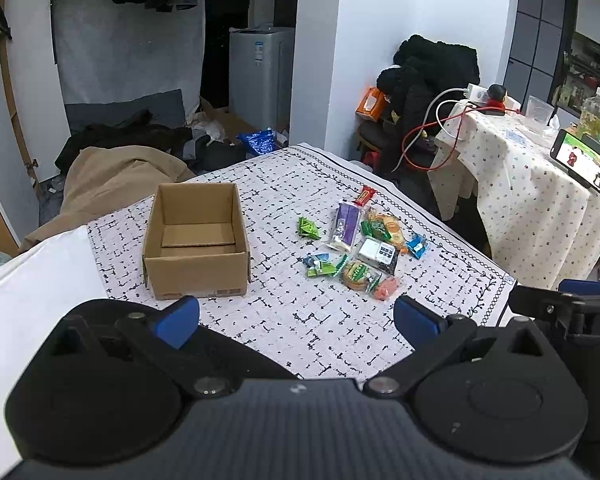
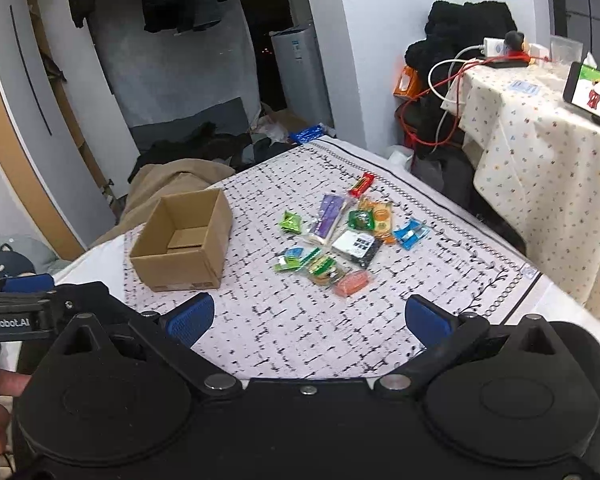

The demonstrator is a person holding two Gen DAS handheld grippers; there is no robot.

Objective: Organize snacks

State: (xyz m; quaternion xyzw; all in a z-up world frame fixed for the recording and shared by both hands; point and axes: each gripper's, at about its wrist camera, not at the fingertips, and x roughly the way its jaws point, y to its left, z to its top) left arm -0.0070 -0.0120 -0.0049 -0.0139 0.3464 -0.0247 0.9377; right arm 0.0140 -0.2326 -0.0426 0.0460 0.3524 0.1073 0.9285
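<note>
- On a counter (image 1: 284, 336) covered with a white cloth printed in broken black lines, an open brown cardboard box (image 1: 196, 248) stands upright, nothing inside it but a loose cardboard flap lying on its floor.
- Just to the right of the box, well clear of its wall, a cluster of small wrapped snacks (image 1: 360, 244) lies in a loose heap on the cloth.
- At the far edge of the heap sits a red rectangular bar (image 1: 365, 195); nearer, a purple-and-white oblong packet (image 1: 345, 226) lies lengthwise, with a green crinkled sachet (image 1: 308, 229) apart to its left.
- A bright blue wrapped sweet (image 1: 417, 246) marks the right side of the heap, a black-and-white square packet (image 1: 379, 255) lies in the middle, and a pink-orange wrapped piece (image 1: 386, 289) lies nearest the cameras.
- The left claw (image 1: 296, 320) hovers above the near edge of the counter, its blue-padded fingers spread wide and gripping nothing.
- The right claw (image 2: 308, 318) hangs level beside it, likewise spread wide and empty, facing the snack heap; the right wrist view is slightly blurred.
- Beyond the counter, a side table under a white flower-dotted cloth (image 1: 540, 184) carries a propped phone with a lit screen (image 1: 584, 160).
</note>
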